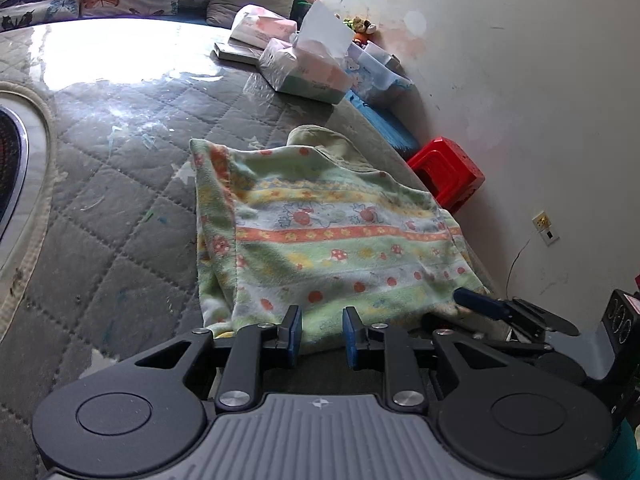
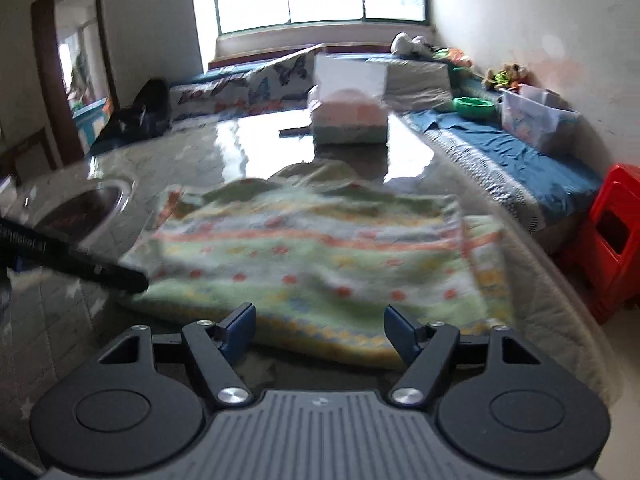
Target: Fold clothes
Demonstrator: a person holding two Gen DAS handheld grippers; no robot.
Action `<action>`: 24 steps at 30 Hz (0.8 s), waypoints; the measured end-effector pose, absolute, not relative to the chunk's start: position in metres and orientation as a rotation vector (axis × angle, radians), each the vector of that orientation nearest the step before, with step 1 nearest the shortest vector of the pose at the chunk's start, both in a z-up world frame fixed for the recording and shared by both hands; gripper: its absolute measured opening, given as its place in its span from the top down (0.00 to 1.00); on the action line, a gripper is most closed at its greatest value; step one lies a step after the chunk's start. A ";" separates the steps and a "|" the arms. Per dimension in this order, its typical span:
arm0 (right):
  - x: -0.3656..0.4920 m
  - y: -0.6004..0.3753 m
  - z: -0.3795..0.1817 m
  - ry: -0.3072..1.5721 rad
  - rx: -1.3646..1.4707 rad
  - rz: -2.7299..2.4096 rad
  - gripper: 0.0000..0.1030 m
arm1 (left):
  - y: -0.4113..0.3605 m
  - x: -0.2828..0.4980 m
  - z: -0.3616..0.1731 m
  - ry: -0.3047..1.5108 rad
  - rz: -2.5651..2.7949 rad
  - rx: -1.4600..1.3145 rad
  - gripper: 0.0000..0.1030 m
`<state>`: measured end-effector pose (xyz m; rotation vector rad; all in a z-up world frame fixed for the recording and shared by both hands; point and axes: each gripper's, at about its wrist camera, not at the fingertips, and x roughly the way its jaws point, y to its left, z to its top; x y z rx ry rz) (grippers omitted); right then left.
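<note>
A green fleece child's garment with orange, yellow and blue patterned bands lies folded flat on the quilted grey table cover. My left gripper hovers at its near hem, open, with nothing between the blue pads. One of the right gripper's fingers shows at the garment's near right corner. In the right wrist view the garment is blurred and fills the middle. My right gripper stands wide open just before its yellow-edged hem. One of the left gripper's black fingers reaches the garment's left edge.
Tissue packs and a flat dark item sit at the table's far end. A round inset dish lies at the left. A red plastic stool and a blue-covered bench with a plastic box line the wall on the right.
</note>
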<state>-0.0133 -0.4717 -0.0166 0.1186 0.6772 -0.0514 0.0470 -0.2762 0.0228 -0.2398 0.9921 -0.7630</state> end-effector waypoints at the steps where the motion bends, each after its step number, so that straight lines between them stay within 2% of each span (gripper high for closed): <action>1: -0.013 -0.476 -0.016 0.672 0.122 -0.069 0.29 | -0.275 0.046 0.022 0.993 -0.761 -0.243 0.76; 8: -0.013 -0.506 -0.028 0.691 0.185 -0.157 0.30 | -0.271 0.043 0.021 0.995 -0.752 -0.256 0.76; 17: -0.018 -0.504 -0.028 0.681 0.181 -0.173 0.24 | -0.264 0.042 0.024 0.993 -0.733 -0.270 0.71; 18: -0.018 -0.502 -0.027 0.679 0.178 -0.168 0.20 | -0.263 0.042 0.025 0.994 -0.729 -0.271 0.69; 20: -0.019 -0.498 -0.024 0.671 0.170 -0.159 0.14 | -0.262 0.041 0.026 0.992 -0.723 -0.270 0.59; 24: -0.016 -0.489 -0.021 0.670 0.151 -0.160 0.07 | -0.264 0.037 0.030 0.984 -0.718 -0.252 0.51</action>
